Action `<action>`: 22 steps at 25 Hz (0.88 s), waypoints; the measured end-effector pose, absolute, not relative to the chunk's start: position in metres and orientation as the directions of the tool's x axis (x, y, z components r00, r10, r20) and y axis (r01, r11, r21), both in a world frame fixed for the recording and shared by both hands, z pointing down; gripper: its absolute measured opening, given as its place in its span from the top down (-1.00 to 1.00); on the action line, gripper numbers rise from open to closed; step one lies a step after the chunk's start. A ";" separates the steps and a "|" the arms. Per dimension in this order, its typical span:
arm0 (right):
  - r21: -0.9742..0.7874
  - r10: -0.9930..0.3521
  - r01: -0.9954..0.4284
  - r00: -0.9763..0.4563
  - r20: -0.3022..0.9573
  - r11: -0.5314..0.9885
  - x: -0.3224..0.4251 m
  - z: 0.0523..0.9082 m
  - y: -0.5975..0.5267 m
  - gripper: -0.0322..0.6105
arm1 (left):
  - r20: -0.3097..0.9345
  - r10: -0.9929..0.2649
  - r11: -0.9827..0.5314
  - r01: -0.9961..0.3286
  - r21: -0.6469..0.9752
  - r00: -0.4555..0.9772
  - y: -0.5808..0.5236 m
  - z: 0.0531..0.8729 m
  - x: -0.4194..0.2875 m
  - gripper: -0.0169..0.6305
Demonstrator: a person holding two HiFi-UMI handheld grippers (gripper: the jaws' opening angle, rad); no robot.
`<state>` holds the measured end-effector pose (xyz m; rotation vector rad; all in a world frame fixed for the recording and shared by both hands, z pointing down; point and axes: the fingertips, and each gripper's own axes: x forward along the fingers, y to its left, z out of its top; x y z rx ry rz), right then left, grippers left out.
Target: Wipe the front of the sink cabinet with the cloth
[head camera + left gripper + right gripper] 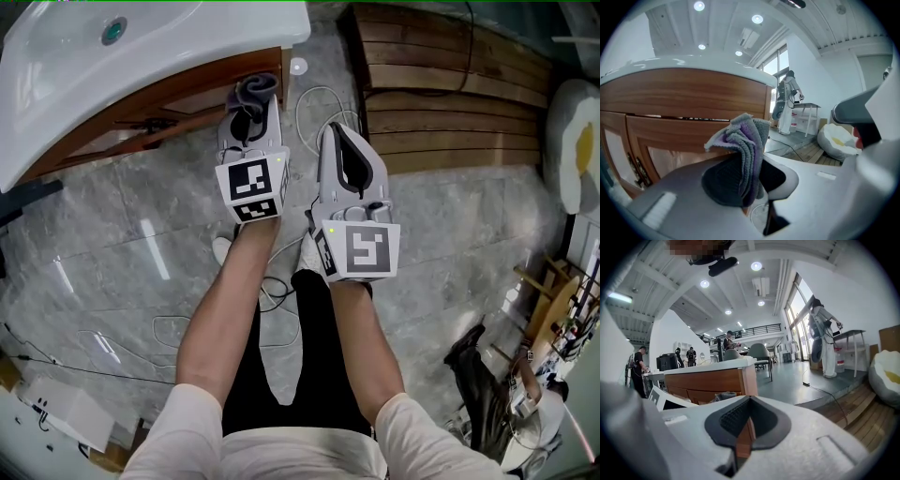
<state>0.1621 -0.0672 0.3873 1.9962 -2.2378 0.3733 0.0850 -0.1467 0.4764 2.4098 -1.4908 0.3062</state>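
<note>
Two grippers are shown, and I read them from the left. The white sink tops the wooden sink cabinet. At the cabinet's right-hand end, my left gripper is clenched on the cloth, a grey and purple bunch that stands up out of the jaws. The left gripper view sets the folds directly before the wood front. I cannot tell whether they touch it. Just beside it, my right gripper hangs over the grey floor, its jaws pressed together on nothing and apart from the cabinet. A wooden platform lies farther right.
</note>
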 end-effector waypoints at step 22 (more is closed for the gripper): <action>-0.096 -0.949 -0.988 -0.141 0.281 0.118 0.158 0.424 -0.068 0.91 | 0.356 -0.791 -0.461 -0.867 0.189 0.497 -0.144 0.526 0.097 0.72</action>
